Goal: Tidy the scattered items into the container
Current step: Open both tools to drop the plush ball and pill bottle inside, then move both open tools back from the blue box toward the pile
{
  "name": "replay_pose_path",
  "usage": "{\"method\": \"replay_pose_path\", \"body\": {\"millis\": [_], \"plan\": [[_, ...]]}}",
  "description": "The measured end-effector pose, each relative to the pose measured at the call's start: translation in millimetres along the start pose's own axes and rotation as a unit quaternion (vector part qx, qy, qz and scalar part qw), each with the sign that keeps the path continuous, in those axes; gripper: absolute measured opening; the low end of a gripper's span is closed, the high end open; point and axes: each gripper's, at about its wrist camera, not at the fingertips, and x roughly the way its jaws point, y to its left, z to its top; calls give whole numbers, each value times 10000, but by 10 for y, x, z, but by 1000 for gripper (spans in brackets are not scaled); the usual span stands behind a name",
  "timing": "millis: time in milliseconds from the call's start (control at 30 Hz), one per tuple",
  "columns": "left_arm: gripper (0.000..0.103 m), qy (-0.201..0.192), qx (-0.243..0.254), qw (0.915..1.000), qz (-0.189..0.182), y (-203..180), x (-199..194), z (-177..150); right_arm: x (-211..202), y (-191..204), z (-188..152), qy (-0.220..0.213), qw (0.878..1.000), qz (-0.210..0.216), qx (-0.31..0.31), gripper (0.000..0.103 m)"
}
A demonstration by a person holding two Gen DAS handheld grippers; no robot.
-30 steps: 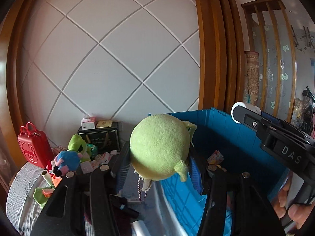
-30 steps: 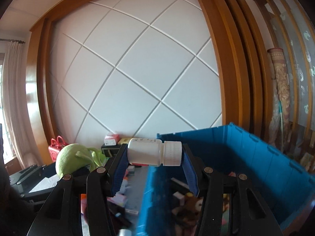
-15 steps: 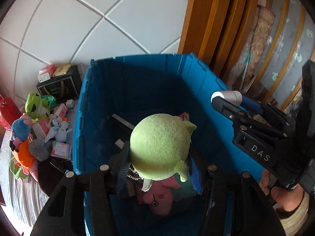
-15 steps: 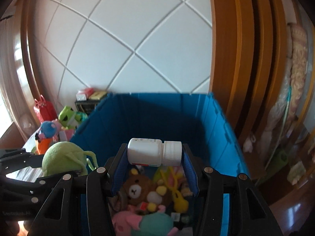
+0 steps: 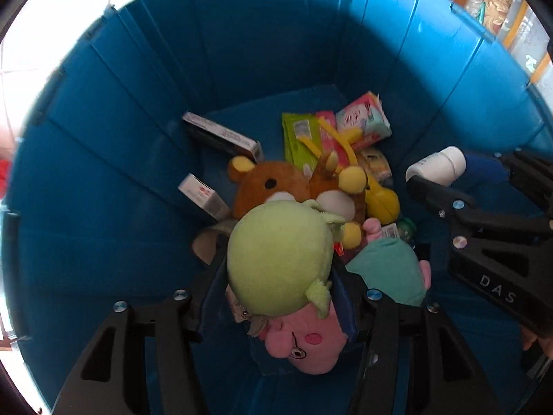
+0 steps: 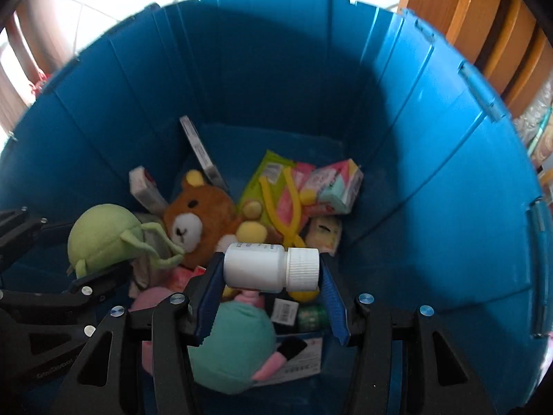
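Observation:
Both grippers point down into the deep blue bin (image 5: 103, 131) (image 6: 432, 173). My left gripper (image 5: 280, 269) is shut on a round green plush toy (image 5: 280, 256), which also shows at the left of the right wrist view (image 6: 103, 235). My right gripper (image 6: 271, 269) is shut on a white pill bottle (image 6: 255, 266) lying crosswise between the blue pads, cap to the right; the same bottle (image 5: 437, 167) appears at the right of the left wrist view. Both items hang above the pile on the bin floor.
On the bin floor lie a brown bear plush (image 5: 273, 183) (image 6: 197, 214), a pink pig plush in teal (image 5: 390, 266) (image 6: 231, 339), snack packets (image 5: 304, 138), small boxes (image 5: 221, 136) and a yellow toy (image 6: 287, 204). Wooden panelling (image 6: 466, 17) stands beyond the bin's right rim.
Both grippers tipped from facing the wall to pointing down and moved over and into the blue bin. Each still holds its item; the table of scattered toys left the views.

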Motion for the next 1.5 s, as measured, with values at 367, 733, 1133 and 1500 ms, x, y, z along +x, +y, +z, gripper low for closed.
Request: {"method": "replay_pose_path", "body": {"millis": [367,733,1133,1500], "plan": [[61,-94,200,9997,101,-103,-12,1,53,-83,102,-66,9998,-118,115,52],[61,-109,138,9998,132,-104,-15,19,68,-126,173,-86,9998,-167,100,82],[61,-226,-159,9993,240,0,-36,64,-10,-152,199,-190,9996,211,91,85],[61,-1028,-684,9922,153,218,-580,-102,-478,-86,160,-997,9897,1012,-148,86]]}}
